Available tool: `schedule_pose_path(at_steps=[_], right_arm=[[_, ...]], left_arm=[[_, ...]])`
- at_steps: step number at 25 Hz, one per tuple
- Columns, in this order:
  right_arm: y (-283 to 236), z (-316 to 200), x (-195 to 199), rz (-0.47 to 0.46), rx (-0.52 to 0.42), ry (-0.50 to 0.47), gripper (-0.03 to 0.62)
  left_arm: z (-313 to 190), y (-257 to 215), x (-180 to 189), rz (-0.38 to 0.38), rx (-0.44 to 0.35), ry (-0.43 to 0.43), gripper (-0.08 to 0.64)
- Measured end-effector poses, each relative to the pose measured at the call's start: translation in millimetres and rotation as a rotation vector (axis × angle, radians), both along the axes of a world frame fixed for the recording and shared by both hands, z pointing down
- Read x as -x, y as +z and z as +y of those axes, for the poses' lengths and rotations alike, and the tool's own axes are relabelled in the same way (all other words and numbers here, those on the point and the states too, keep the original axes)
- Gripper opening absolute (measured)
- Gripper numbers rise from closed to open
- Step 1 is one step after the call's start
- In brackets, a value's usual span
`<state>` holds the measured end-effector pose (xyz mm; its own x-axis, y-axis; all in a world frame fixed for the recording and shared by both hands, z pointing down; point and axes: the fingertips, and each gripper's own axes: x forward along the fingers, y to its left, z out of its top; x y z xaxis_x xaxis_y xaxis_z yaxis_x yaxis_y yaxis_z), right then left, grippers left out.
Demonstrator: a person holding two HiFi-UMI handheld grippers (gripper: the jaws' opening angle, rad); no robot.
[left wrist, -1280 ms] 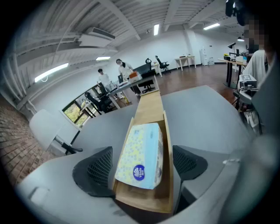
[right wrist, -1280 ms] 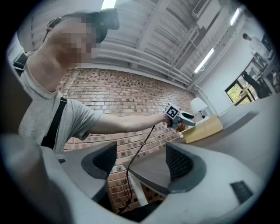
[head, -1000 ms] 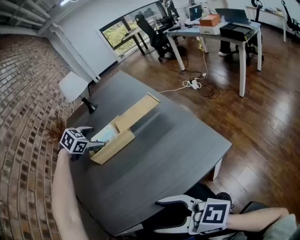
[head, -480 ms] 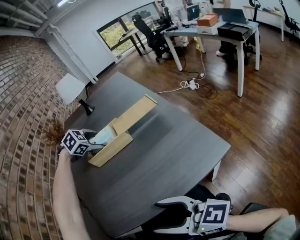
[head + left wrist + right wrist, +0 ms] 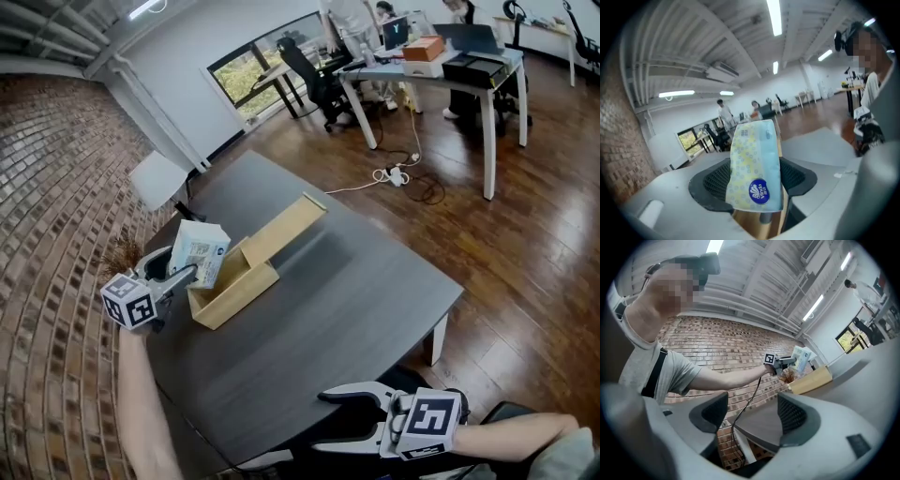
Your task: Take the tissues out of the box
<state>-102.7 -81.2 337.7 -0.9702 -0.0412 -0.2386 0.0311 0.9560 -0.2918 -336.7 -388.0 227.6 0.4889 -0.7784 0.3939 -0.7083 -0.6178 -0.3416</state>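
A soft pack of tissues (image 5: 198, 251), pale blue and yellow with a round blue logo, hangs in the air just left of the wooden box (image 5: 236, 284). My left gripper (image 5: 184, 272) is shut on the pack, which fills the space between the pads (image 5: 755, 169) in the left gripper view. The box lies open on the dark table (image 5: 319, 319), its sliding lid (image 5: 286, 228) pulled out toward the far right. My right gripper (image 5: 349, 420) is open and holds nothing at the table's near edge. From the right gripper view the tissues (image 5: 800, 357) and box (image 5: 811, 379) show far off.
A brick wall (image 5: 52, 225) runs close along the table's left side. A small black lamp with a white shade (image 5: 157, 178) stands at the table's far left corner. Desks (image 5: 441, 66), office chairs and people are far back across the wooden floor.
My left gripper was down at the box's left end with its jaws apart. It has closed on the tissue pack and lifted it up and out of the box. The right gripper stayed put.
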Motion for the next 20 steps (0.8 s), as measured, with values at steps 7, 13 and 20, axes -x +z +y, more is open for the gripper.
schedule_pose_path(at_steps=[7, 13, 20], right_arm=[[5.8, 8.0, 2.7, 0.010, -0.022, -0.003, 0.327], [4.3, 10.9, -0.2, -0.019, 0.020, -0.023, 0.327], [5.2, 17.9, -0.6, -0.030, 0.040, -0.051, 0.327]], left_arm=[[110.9, -75.4, -9.1, 1.080, -0.312, 0.127, 0.325], [216.9, -25.5, -50.1, 1.564, -0.322, 0.221, 0.325], [302.4, 10.7, -90.3, 1.673, -0.307, 0.234, 0.325]])
